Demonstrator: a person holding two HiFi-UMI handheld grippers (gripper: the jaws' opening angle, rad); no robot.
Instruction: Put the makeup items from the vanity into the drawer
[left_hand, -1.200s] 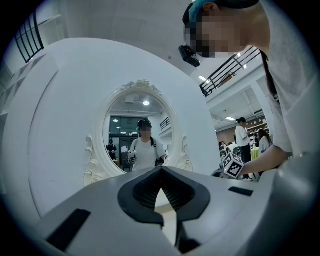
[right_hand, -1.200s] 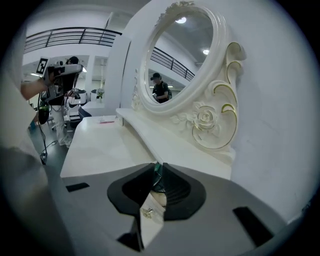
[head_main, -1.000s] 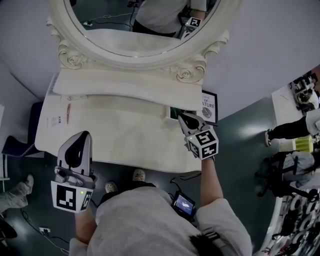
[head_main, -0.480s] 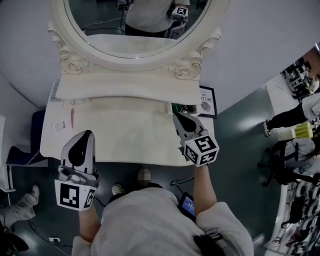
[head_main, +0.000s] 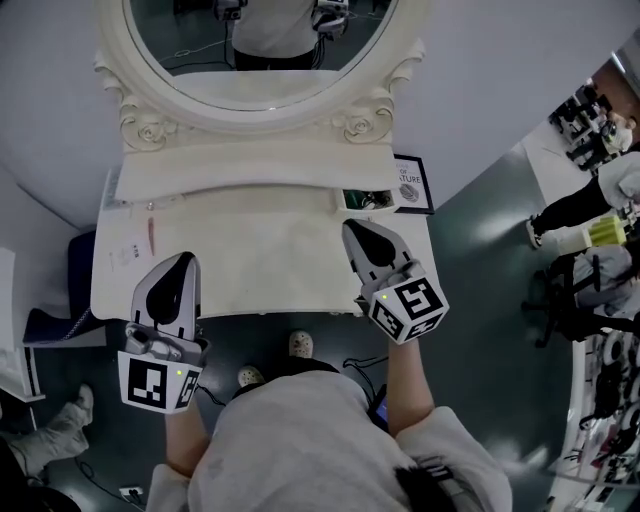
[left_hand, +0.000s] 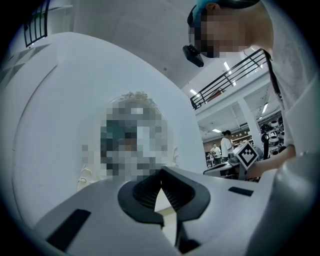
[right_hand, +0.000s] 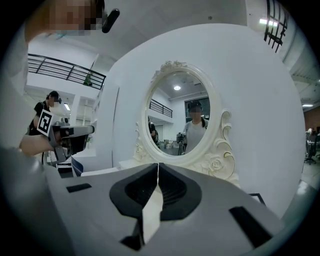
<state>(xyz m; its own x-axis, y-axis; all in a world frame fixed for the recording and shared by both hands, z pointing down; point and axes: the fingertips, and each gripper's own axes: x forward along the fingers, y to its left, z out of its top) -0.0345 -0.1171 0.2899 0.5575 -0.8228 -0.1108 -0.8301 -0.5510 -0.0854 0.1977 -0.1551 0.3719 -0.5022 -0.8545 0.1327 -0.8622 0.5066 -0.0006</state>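
Both claws pinched fully shut, nothing in either one

The left gripper pokes over the cream vanity tabletop's front-left corner and the right gripper is near its right edge. A slim red makeup stick lies by the left edge, pointing front-to-back.

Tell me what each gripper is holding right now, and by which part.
Nothing is held. The left gripper and the right gripper both have their jaws closed together, empty, over the vanity top.
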